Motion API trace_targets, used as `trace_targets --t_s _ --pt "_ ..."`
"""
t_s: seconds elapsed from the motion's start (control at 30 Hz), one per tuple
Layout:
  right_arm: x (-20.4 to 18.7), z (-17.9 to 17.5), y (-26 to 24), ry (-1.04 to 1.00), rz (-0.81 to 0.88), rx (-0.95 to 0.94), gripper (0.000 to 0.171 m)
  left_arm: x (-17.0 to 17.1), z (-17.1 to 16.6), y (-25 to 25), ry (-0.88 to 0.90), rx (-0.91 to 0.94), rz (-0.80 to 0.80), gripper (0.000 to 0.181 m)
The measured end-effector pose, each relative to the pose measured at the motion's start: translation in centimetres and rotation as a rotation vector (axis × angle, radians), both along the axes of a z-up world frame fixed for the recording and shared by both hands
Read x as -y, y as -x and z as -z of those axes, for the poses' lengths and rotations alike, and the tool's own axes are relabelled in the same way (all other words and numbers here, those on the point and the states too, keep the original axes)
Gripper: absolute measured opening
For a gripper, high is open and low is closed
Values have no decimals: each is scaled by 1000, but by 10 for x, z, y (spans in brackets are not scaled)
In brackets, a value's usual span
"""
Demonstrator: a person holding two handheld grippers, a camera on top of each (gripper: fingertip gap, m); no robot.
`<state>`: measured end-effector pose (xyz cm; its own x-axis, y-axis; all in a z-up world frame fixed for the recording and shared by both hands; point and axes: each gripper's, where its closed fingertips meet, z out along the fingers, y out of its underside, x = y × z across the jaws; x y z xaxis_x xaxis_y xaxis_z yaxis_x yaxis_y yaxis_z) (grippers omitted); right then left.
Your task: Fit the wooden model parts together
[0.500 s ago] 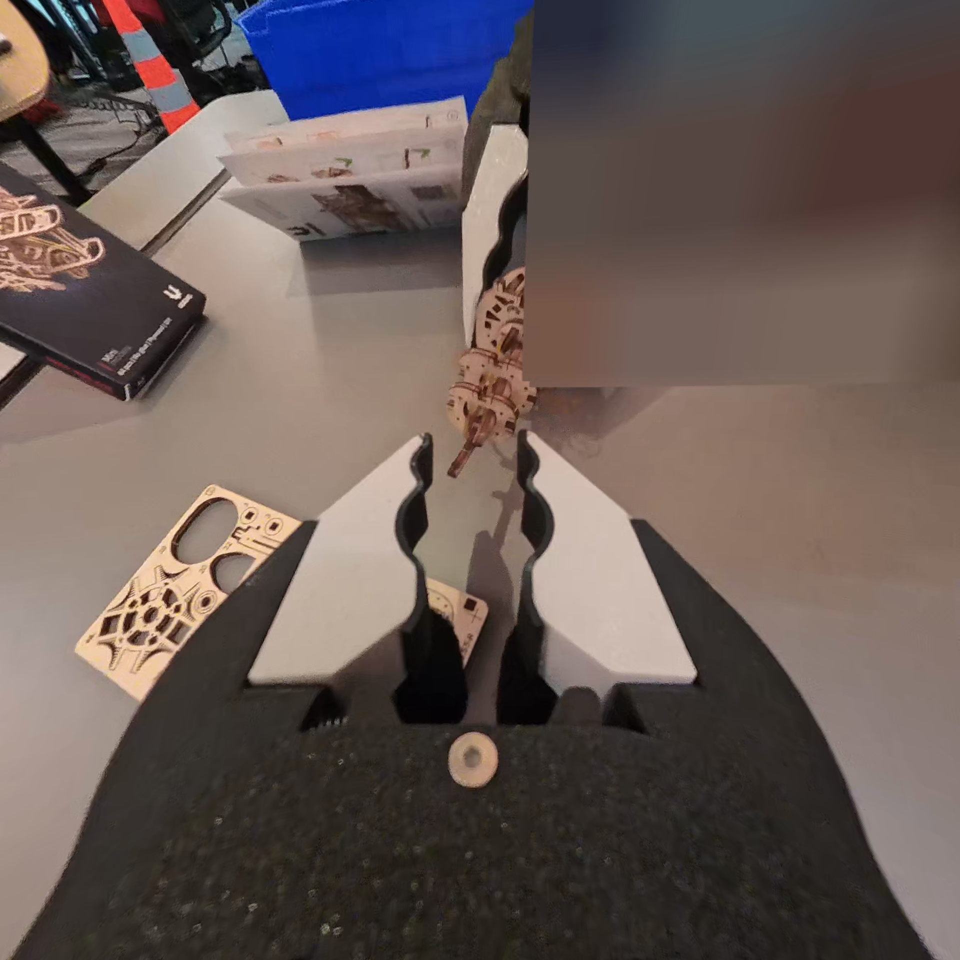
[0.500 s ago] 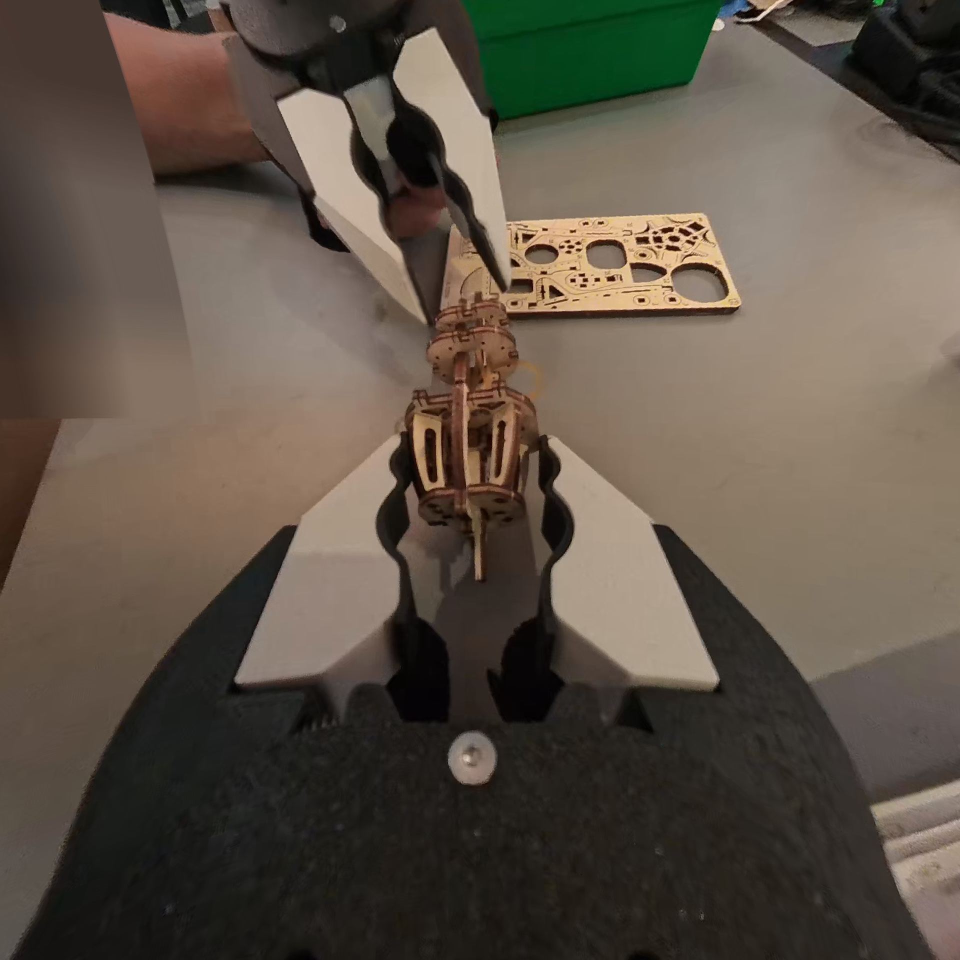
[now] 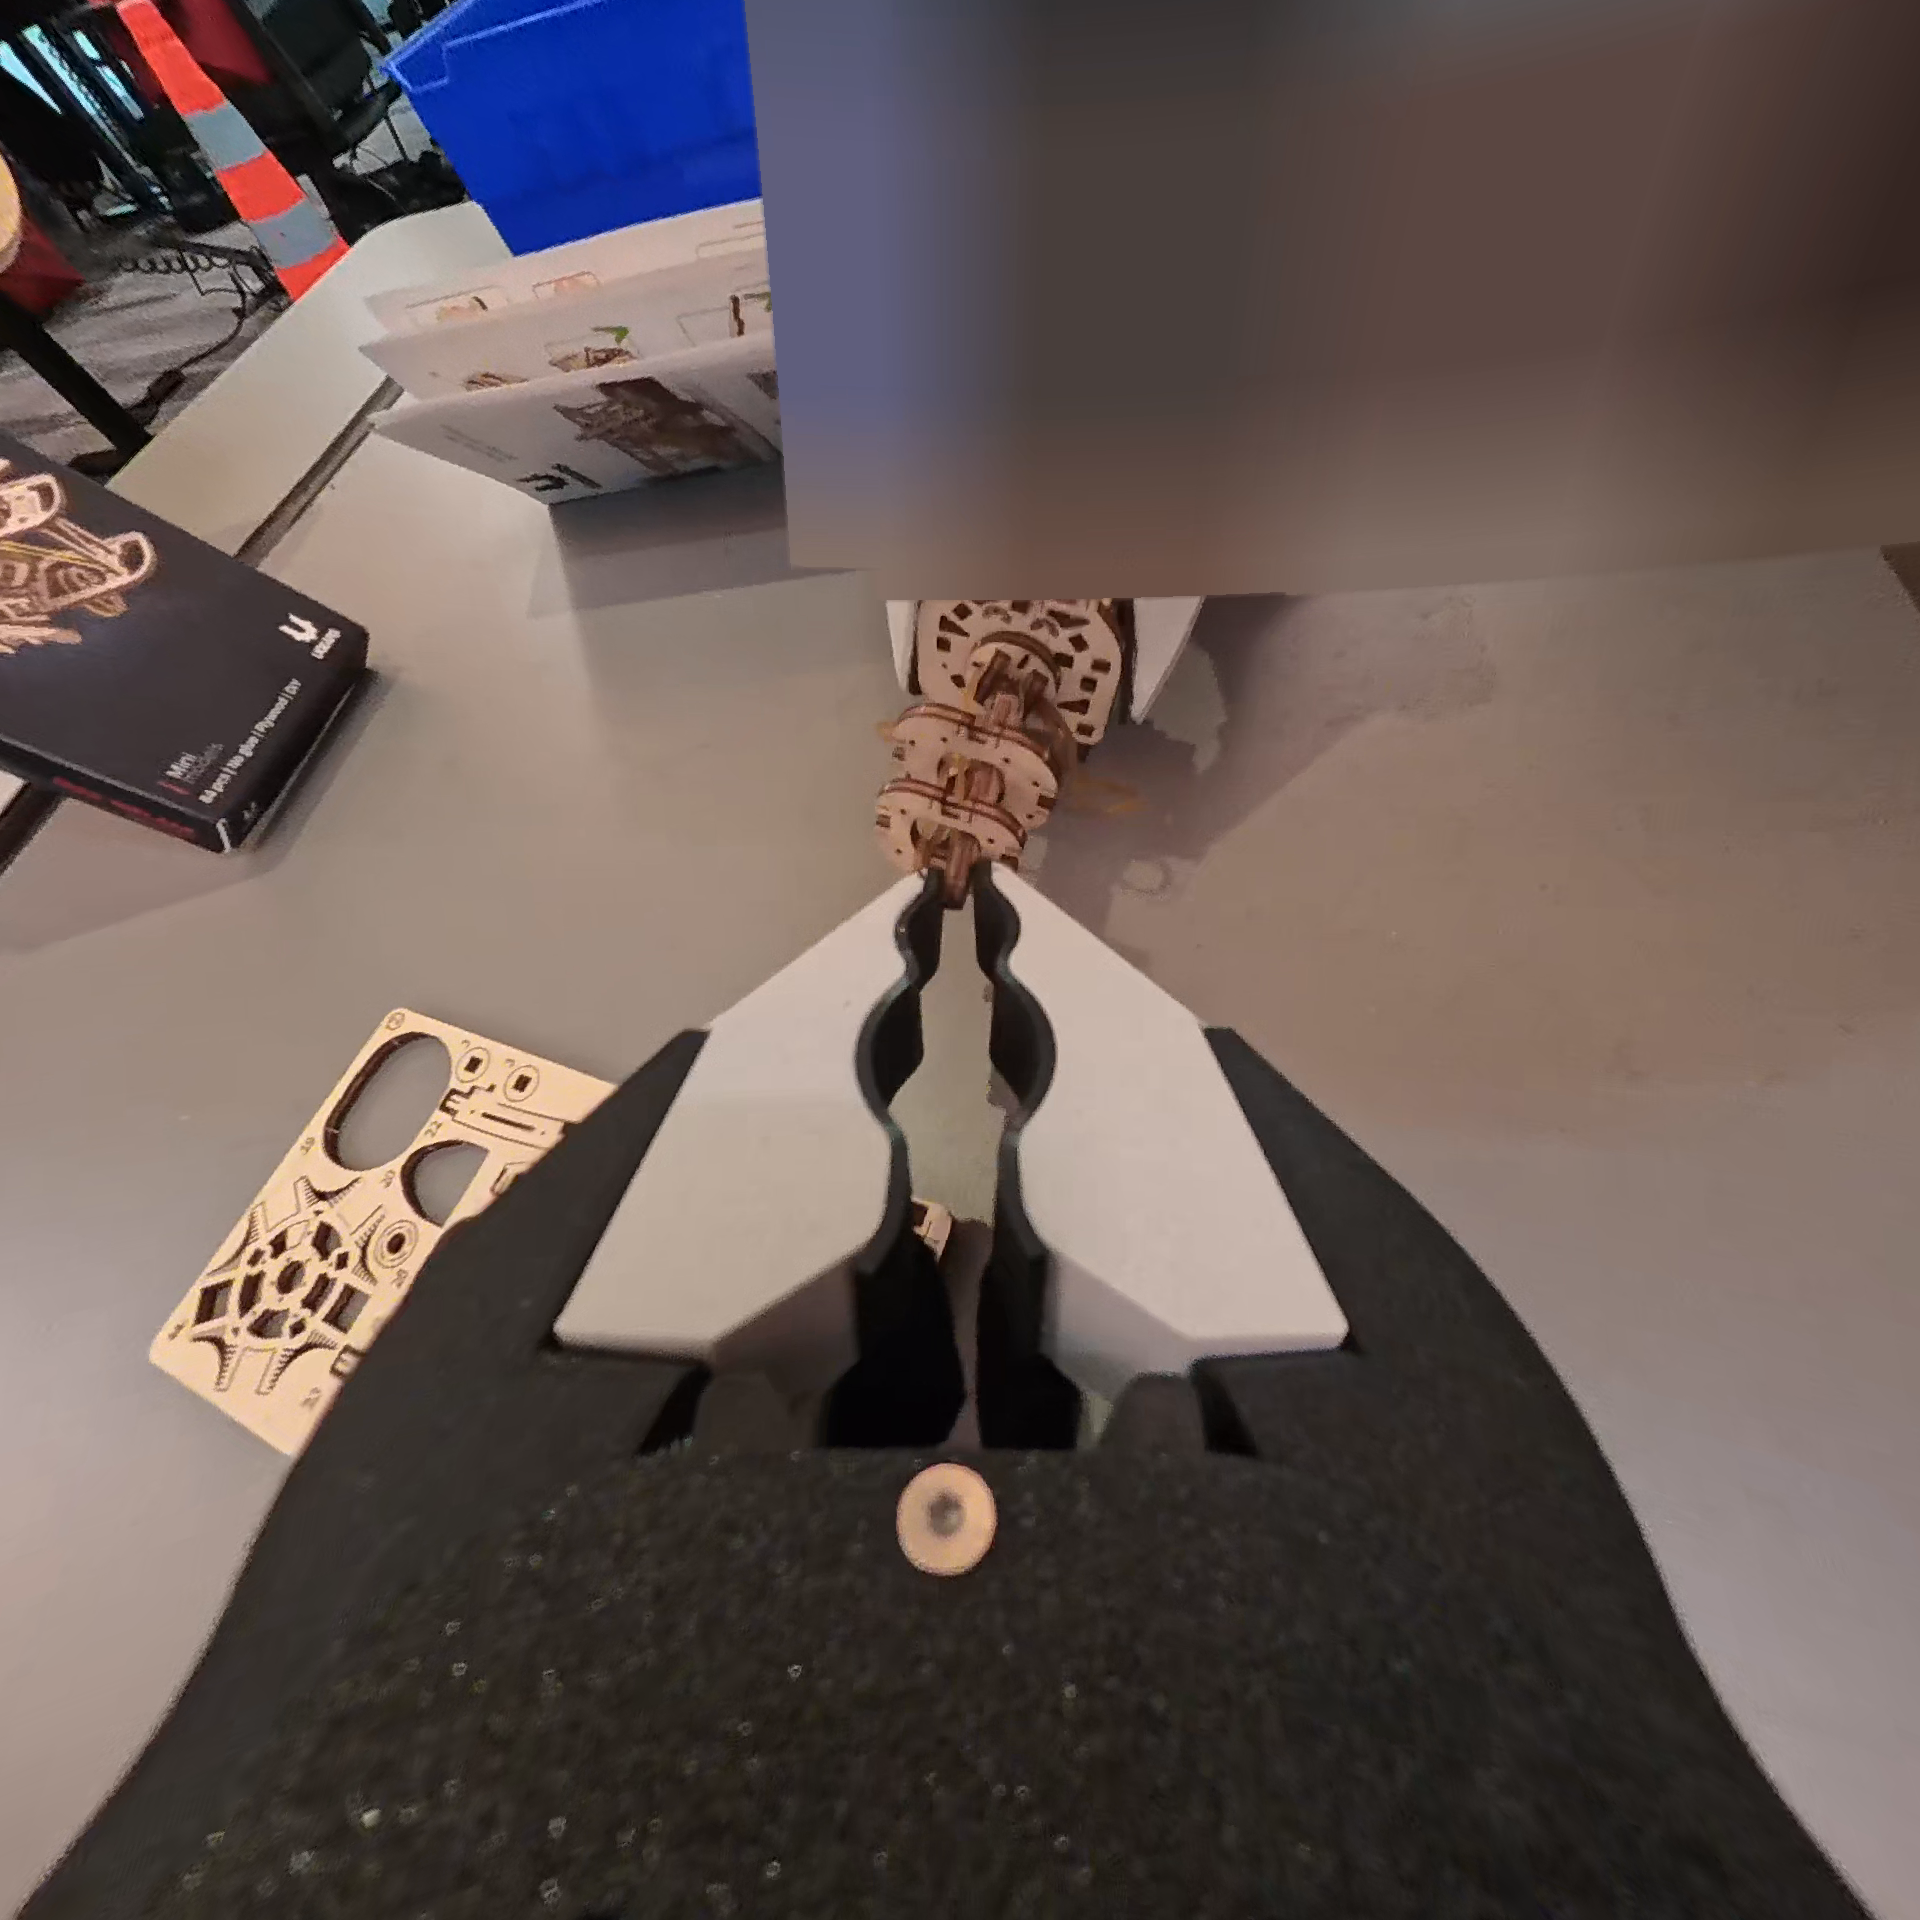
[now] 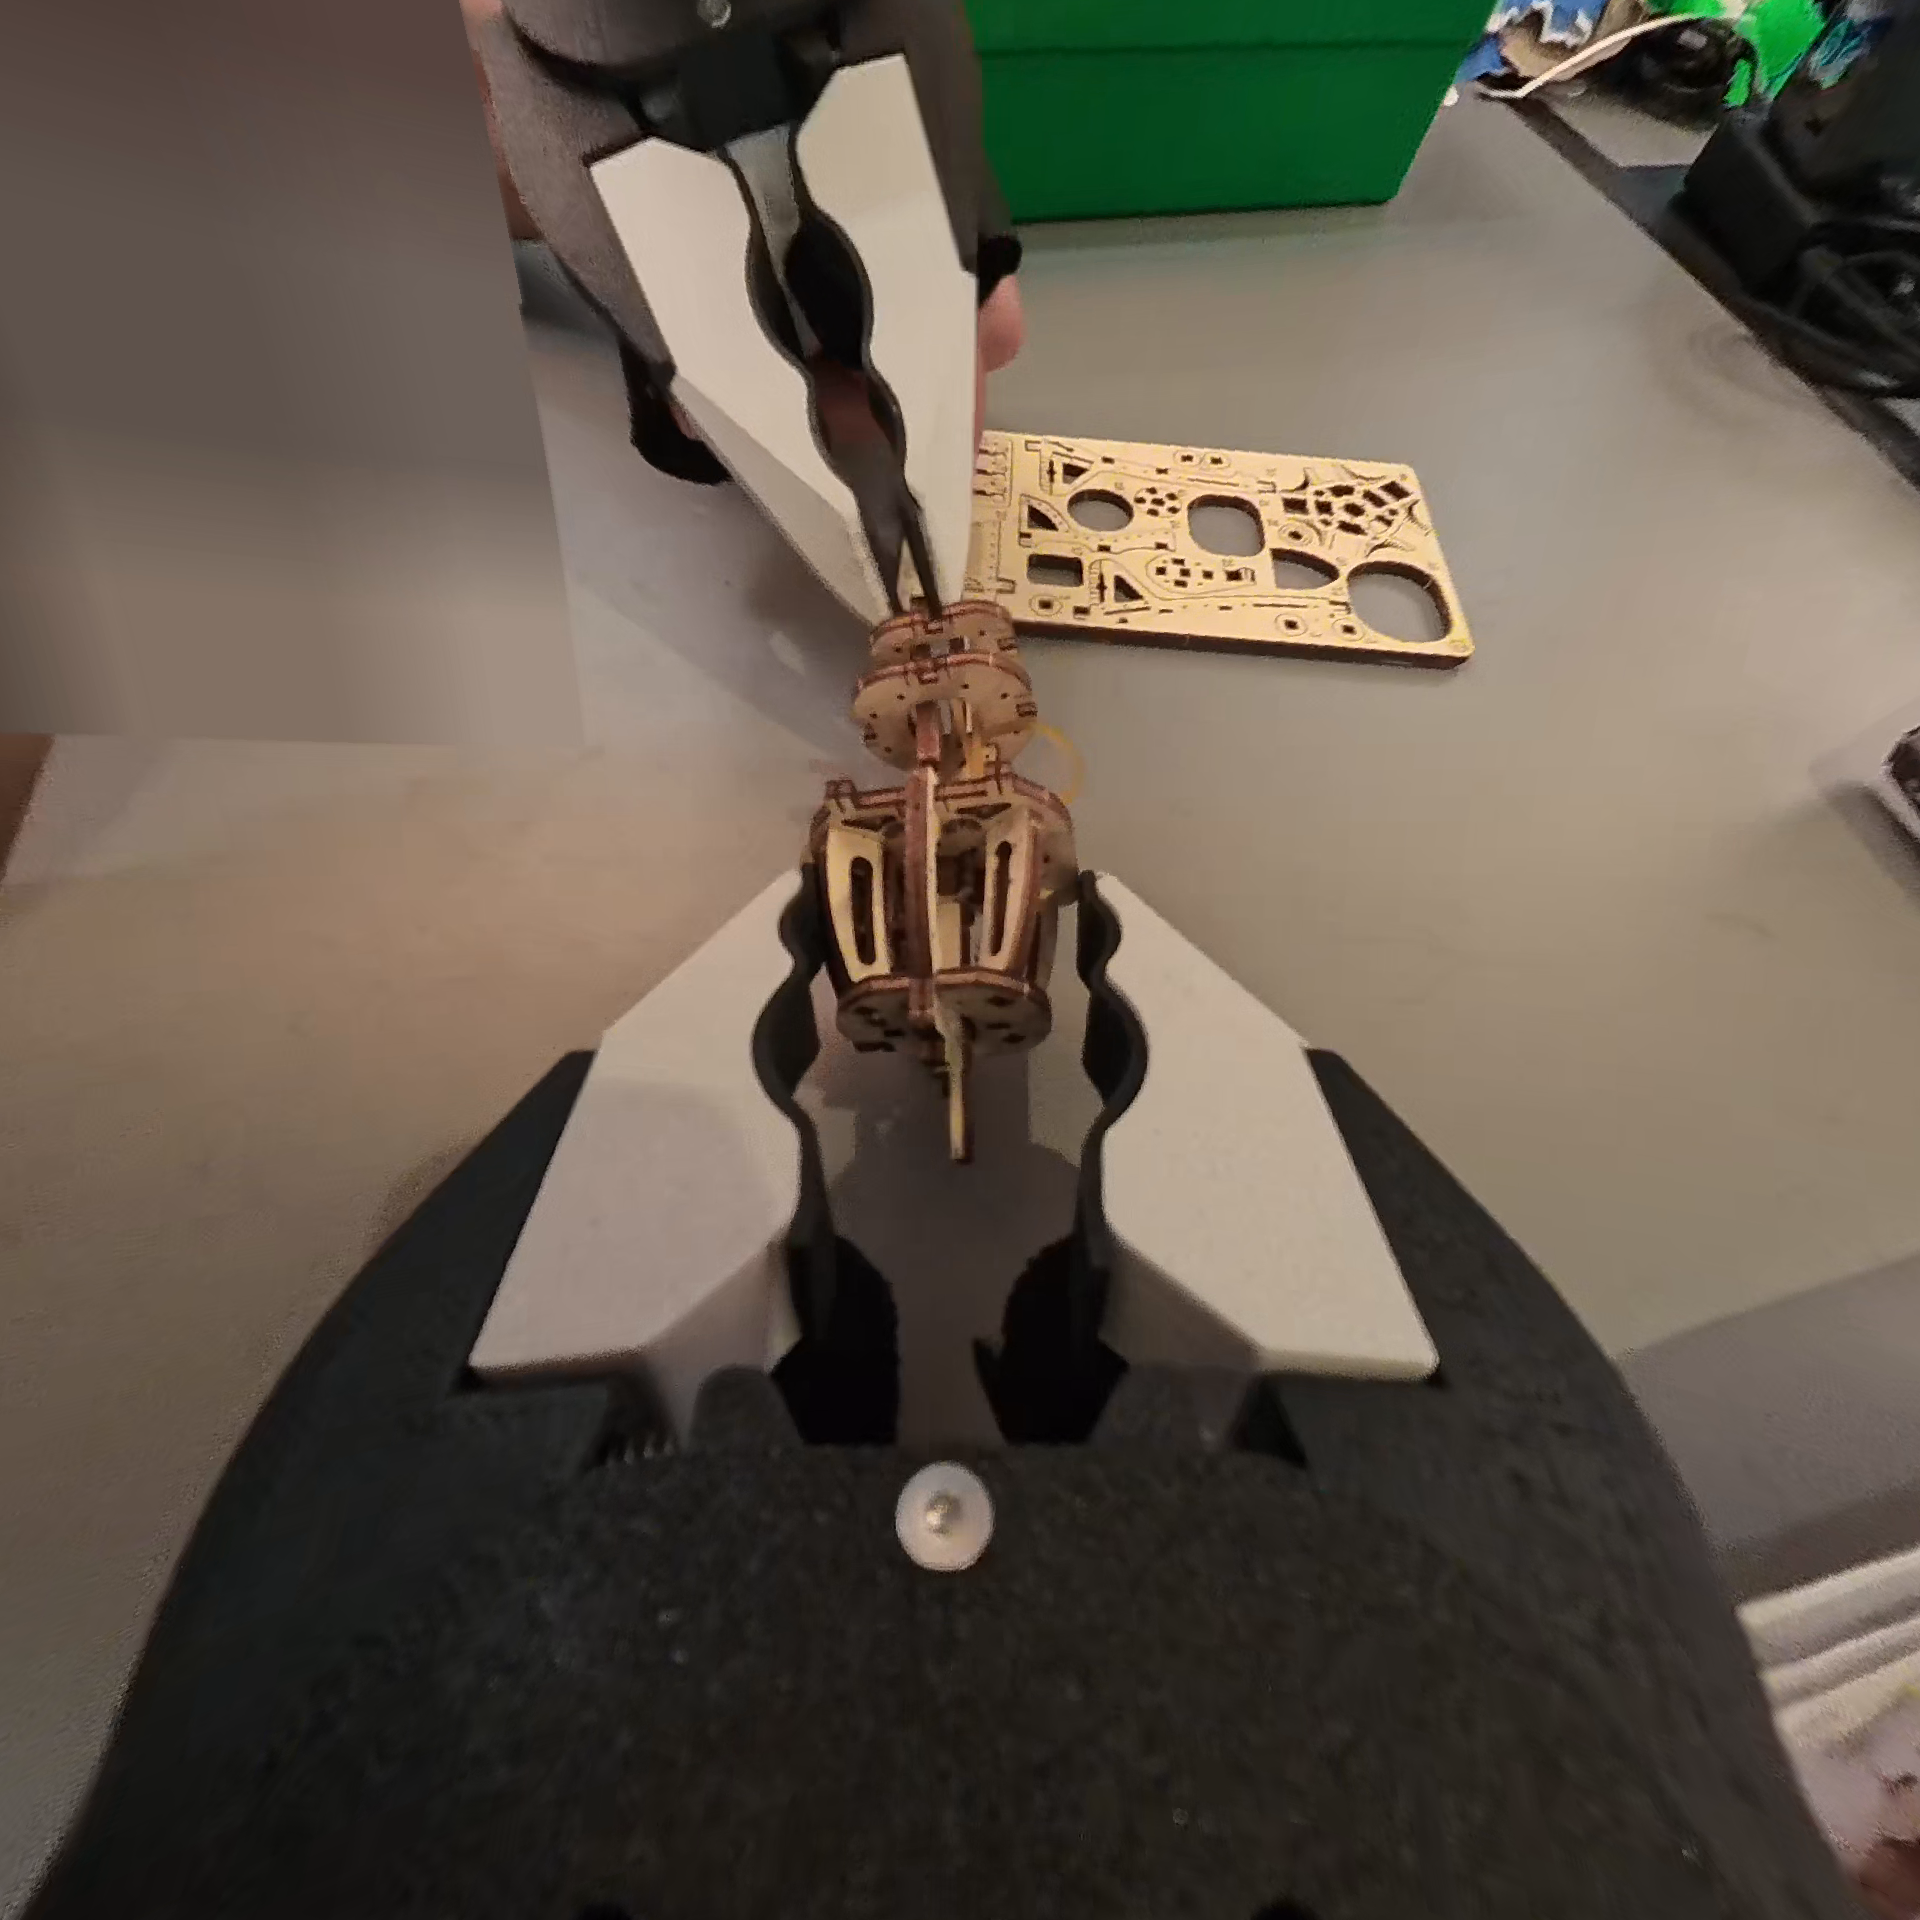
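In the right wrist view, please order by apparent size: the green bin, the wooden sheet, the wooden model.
1. Green bin, though cut off by the frame edge.
2. Wooden sheet.
3. Wooden model; close to the sheet in extent and nearer the camera, so this ranking is unsure.

- The left gripper (image 3: 956, 888) is pinching its fingertips nearly together on the wooden model's (image 4: 940, 914) end.
- The right gripper (image 4: 940, 914) is clamping its body.

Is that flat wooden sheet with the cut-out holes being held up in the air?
No, the wooden sheet lies flat on the grey table, beyond both grippers, and neither touches it.
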<state>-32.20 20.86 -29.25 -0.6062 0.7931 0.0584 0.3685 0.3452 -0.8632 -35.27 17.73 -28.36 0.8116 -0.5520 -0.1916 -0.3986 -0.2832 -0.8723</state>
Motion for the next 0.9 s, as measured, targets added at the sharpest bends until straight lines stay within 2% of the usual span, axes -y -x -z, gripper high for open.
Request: trace_targets --t_s 0.2,0.5,0.6,0.83,0.9 --pt "-3 4 1 -217 8 -99 47 3 5 -2 156 164 -36 2" --pt "0 0 0 -375 -17 -225 46 15 4 -7 442 543 -15 1" --pt "-1 3 0 -446 -24 -254 46 16 7 -7 490 610 -9 1" --pt "5 -1 -7 -229 -46 -150 42 18 17 -7 537 592 -19 1" --pt "7 1 -9 -172 -61 -104 48 18 18 -7 541 590 -21 1"
